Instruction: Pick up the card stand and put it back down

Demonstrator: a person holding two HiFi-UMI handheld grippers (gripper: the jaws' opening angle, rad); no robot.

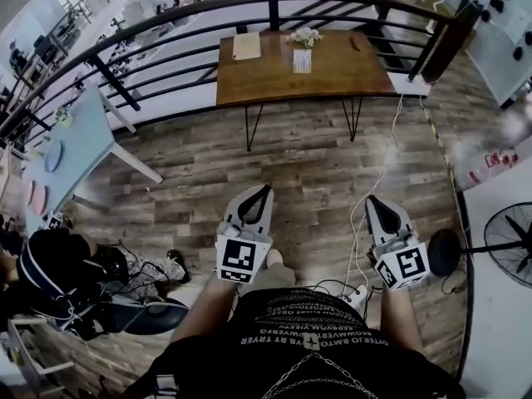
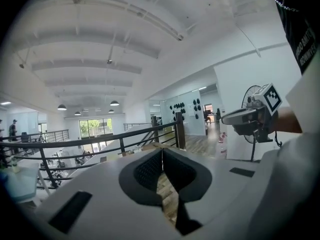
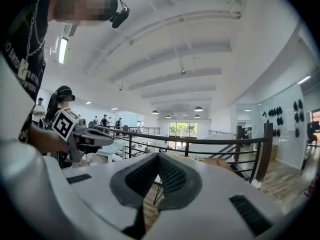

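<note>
The card stand (image 1: 302, 61), a small upright holder with a white printed card, stands on the wooden table (image 1: 332, 77) far ahead by the railing. Both grippers hover low over the plank floor, well short of the table. My left gripper (image 1: 265, 190) points toward the table with its jaws together and nothing between them; its dark pads meet at the tip in the left gripper view (image 2: 161, 151). My right gripper (image 1: 371, 199) is beside it, also shut and empty (image 3: 158, 155). Each gripper shows in the other's view: the right one (image 2: 252, 116), the left one (image 3: 82, 134).
On the table lie a tan sheet (image 1: 246, 46) and a small flower bunch (image 1: 304, 36). A black railing (image 1: 274, 7) curves behind it. A light blue table (image 1: 75, 140) stands left, a fan (image 1: 511, 243) right, and a white cable (image 1: 366, 223) runs over the floor. A person sits at lower left (image 1: 58, 273).
</note>
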